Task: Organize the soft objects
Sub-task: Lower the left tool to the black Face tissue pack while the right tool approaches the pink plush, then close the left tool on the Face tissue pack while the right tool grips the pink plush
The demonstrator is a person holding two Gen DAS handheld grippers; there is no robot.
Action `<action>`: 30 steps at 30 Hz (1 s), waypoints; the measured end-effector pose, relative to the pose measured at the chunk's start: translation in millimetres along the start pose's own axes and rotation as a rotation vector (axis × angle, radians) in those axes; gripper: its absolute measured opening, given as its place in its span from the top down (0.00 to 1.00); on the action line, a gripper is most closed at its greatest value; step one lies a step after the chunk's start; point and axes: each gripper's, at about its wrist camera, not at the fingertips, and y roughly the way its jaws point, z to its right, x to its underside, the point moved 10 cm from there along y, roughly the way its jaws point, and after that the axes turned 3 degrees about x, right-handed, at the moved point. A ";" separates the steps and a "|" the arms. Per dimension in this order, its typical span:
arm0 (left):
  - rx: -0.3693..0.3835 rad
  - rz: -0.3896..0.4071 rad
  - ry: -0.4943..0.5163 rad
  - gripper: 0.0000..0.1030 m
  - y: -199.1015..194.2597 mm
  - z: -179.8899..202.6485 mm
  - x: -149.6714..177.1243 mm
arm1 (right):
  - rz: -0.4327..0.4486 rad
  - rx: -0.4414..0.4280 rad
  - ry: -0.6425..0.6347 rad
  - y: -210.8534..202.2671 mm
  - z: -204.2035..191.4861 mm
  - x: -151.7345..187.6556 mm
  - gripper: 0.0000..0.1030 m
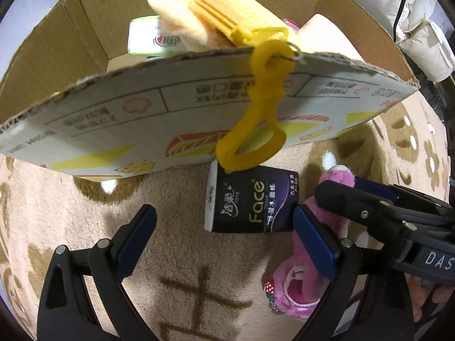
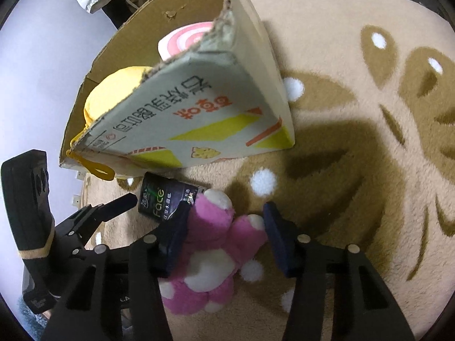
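Two tongs are lowered: the right tongs [image 2: 224, 241], part-spread, straddle the pink plush [image 2: 216, 253]; the left tongs [image 1: 224, 236], spread wide, frame the tissue pack [image 1: 250, 199] just ahead.

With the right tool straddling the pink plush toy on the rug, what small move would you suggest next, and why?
Probably close the right tool a little further on the pink plush toy. The toy lies between its fingers, one finger touches it and the other still shows a gap, and the cardboard box stands just beyond.
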 end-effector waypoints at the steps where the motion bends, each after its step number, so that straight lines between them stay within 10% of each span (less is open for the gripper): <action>1: 0.008 0.000 -0.003 0.07 -2.2 -4.7 0.2 | 0.005 0.007 -0.008 -1.6 -0.2 -1.0 0.49; 23: 0.038 -0.028 -0.063 0.07 12.6 -14.0 -3.5 | 0.057 0.066 -0.075 -15.2 -4.3 -9.2 0.50; 30: 0.025 -0.009 -0.080 0.30 9.5 -15.3 -1.5 | 0.105 0.089 -0.156 -22.4 -13.8 -10.9 0.50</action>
